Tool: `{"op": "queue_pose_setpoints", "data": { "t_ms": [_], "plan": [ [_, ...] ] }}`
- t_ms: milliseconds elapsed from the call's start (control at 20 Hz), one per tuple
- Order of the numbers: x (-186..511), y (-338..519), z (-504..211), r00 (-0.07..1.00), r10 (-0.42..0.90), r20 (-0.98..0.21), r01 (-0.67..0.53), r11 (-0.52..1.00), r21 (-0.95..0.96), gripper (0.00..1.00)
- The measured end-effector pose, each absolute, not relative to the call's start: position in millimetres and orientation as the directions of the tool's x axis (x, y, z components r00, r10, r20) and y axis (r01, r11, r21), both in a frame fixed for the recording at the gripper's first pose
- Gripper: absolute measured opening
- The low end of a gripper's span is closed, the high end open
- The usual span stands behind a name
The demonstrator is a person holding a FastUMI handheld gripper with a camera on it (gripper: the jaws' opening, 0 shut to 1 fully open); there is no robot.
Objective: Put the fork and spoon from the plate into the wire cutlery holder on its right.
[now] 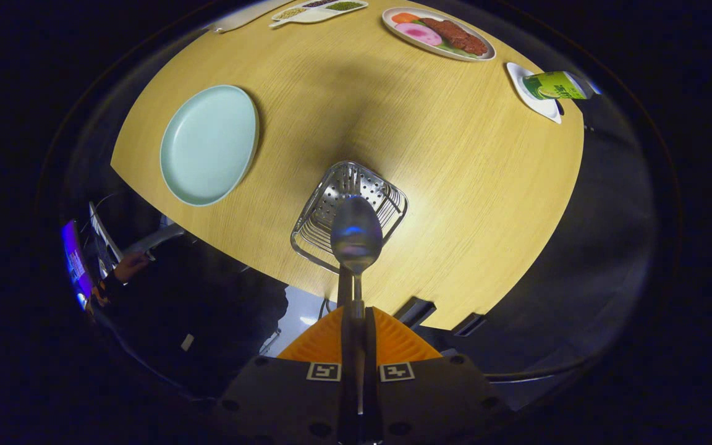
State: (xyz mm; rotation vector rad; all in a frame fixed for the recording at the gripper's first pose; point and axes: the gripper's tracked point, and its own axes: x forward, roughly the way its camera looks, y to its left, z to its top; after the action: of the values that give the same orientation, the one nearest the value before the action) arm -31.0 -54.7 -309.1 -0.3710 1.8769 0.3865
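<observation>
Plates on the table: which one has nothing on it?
The pale green plate left of the wire cutlery holder; the far oval plate carries food. The tongs grip the spoon above the holder.

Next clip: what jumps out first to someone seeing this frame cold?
The spoon, clamped by its handle in the gripper, bowl hanging over the wire cutlery holder, where fork tines already show. Left of the holder lies the pale green plate, bare.
</observation>
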Motion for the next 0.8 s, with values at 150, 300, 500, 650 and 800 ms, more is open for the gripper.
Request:
{"op": "queue_pose_setpoints", "data": {
  "t_ms": [150, 300, 500, 650, 800],
  "plan": [
    [-27.2, -53.1, -311.9, -0.378, -0.104, -0.92, -0.454, 0.887, 0.086, 0.08],
    [-24.7, -50.4, -318.0, -0.404, -0.123, -0.907, -0.462, 0.883, 0.086, 0.08],
    [-18.9, -45.3, -322.4, -0.421, -0.129, -0.898, -0.472, 0.877, 0.095, 0.11],
    [-14.5, -44.0, -325.6, -0.411, -0.116, -0.904, -0.472, 0.875, 0.102, 0.2],
    [-7.7, -42.3, -327.2, -0.355, -0.075, -0.932, -0.461, 0.881, 0.105, 0.39]
  ]
}}
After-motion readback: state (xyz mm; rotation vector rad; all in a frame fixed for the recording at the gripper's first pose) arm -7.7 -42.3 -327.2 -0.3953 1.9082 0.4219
